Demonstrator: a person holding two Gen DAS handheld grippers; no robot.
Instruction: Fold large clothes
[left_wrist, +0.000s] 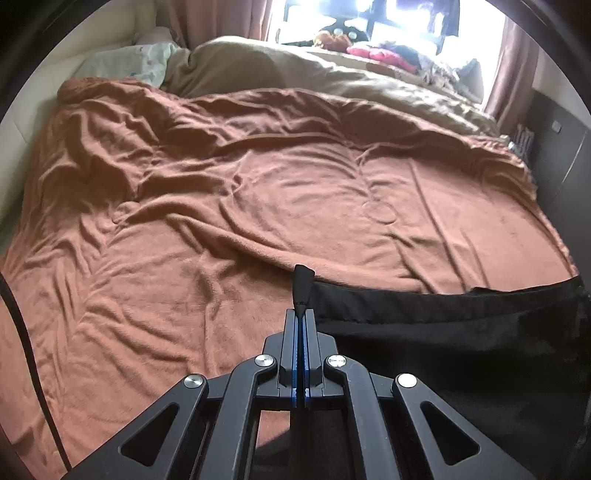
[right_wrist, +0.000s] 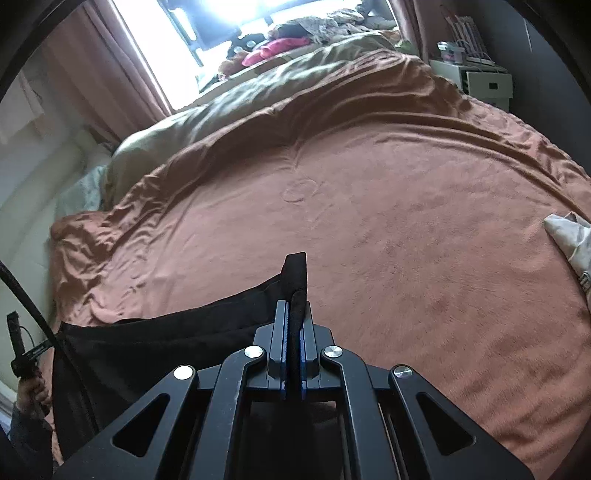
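Both tools (left_wrist: 301, 312) (right_wrist: 293, 306) clamped on black garment (left_wrist: 443, 350)

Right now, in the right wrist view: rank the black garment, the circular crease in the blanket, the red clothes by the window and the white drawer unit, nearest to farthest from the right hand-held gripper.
1. black garment: pinched in the right hand-held gripper.
2. circular crease: mid-bed, straight ahead.
3. white drawer unit and red clothes: far end, right and centre; too close to call.
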